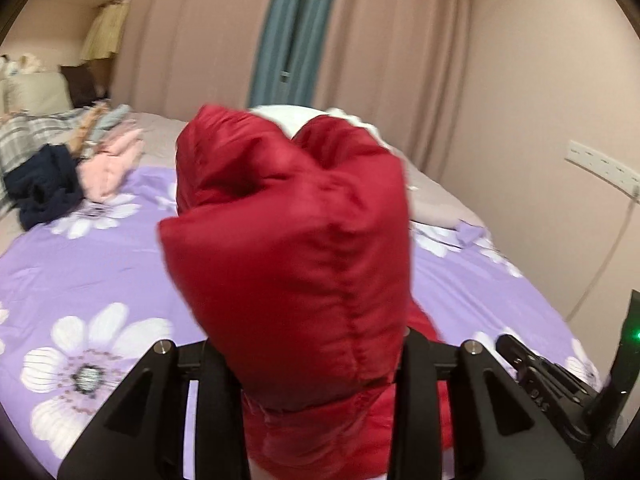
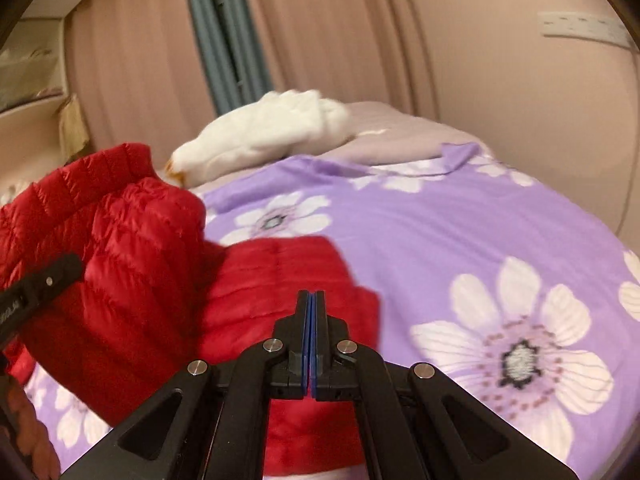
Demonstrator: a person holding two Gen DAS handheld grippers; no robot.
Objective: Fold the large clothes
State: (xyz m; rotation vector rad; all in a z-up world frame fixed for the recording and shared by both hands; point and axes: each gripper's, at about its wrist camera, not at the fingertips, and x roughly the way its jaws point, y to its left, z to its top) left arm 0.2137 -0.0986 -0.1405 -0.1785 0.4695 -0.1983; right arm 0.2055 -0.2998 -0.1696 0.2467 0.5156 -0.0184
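No legible text; gripper markings too blurred.

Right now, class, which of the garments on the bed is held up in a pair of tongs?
The red puffer jacket, clamped in the left tongs. The white garment, pink garment and navy garment all lie untouched on the bed.

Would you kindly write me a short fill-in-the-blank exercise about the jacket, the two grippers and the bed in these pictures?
1. The left gripper is clamped on a puffy jacket whose colour is ____.
2. The right gripper has its jaws ____, with nothing between them.
3. The bed cover is purple with a print of white ____.
4. The white garment lies at the far end of the bed, in front of the ____.

Missing words: red; shut; flowers; curtains
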